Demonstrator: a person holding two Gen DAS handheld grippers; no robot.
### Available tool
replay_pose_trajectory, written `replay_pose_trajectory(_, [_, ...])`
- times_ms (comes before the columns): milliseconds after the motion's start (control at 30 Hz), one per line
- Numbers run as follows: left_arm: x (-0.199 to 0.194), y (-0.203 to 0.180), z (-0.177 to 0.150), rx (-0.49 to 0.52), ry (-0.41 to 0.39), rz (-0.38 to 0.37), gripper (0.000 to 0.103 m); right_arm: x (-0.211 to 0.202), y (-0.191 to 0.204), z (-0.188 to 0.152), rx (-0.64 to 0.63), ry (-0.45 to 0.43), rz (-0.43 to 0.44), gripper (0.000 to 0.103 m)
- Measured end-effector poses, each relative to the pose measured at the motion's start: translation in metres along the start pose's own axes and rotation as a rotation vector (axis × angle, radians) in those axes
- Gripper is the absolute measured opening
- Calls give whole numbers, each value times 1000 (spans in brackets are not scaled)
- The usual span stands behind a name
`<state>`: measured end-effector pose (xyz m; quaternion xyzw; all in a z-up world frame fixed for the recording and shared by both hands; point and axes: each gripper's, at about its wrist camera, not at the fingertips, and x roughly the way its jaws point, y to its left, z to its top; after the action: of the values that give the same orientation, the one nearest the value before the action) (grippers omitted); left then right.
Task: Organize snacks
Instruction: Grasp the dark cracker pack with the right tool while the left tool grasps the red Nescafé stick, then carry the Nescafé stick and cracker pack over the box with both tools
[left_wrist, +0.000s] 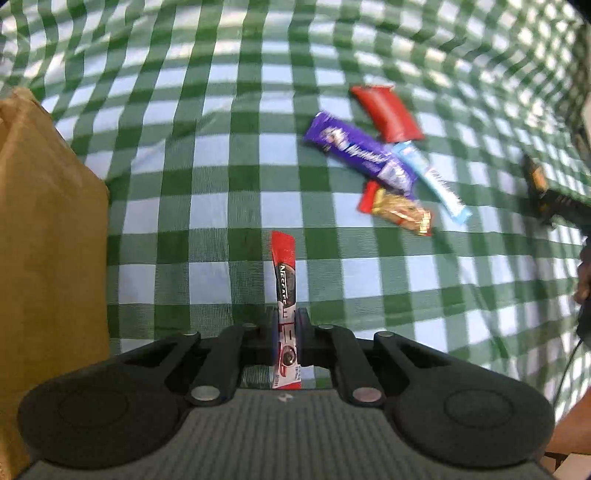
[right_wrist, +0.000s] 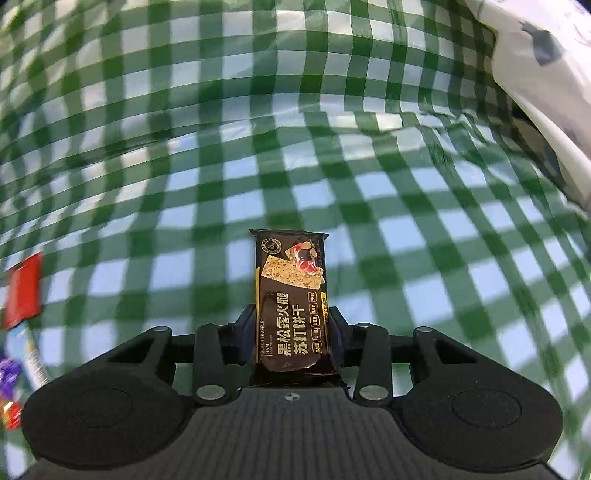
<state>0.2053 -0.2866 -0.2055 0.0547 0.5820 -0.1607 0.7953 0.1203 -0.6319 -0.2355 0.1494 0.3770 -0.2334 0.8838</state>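
My left gripper (left_wrist: 287, 317) is shut on a red Nescafe stick sachet (left_wrist: 283, 273), which points forward above the green checked cloth. Ahead to the right lies a pile of snacks: a red packet (left_wrist: 388, 112), a purple chocolate bar (left_wrist: 360, 151), a light blue stick (left_wrist: 430, 179) and a gold and red bar (left_wrist: 400, 212). My right gripper (right_wrist: 291, 317) is shut on a black cracker packet (right_wrist: 290, 295) with Chinese text, held above the cloth. The red packet (right_wrist: 24, 290) and blue stick (right_wrist: 31, 354) show at the left edge of the right wrist view.
A brown paper bag (left_wrist: 48, 236) stands close on the left in the left wrist view. A white patterned bag (right_wrist: 543, 85) sits at the upper right in the right wrist view. The other gripper and a hand (left_wrist: 554, 199) show at the right edge.
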Motion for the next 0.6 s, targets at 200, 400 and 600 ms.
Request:
replay_pose_trajectory(200, [-53,-8,-20,34,-70,-48,9,-72,38,-52,14,-45,42,41])
replay_pose_trajectory(400, [-123,8,-55,44,-135,-93,9,-156,90,-90,5,-105,118,41])
replay_pose_trajectory(600, [-186,51,-100,21,-190,-69,9,-249,160,-123,-13,-155,262,41])
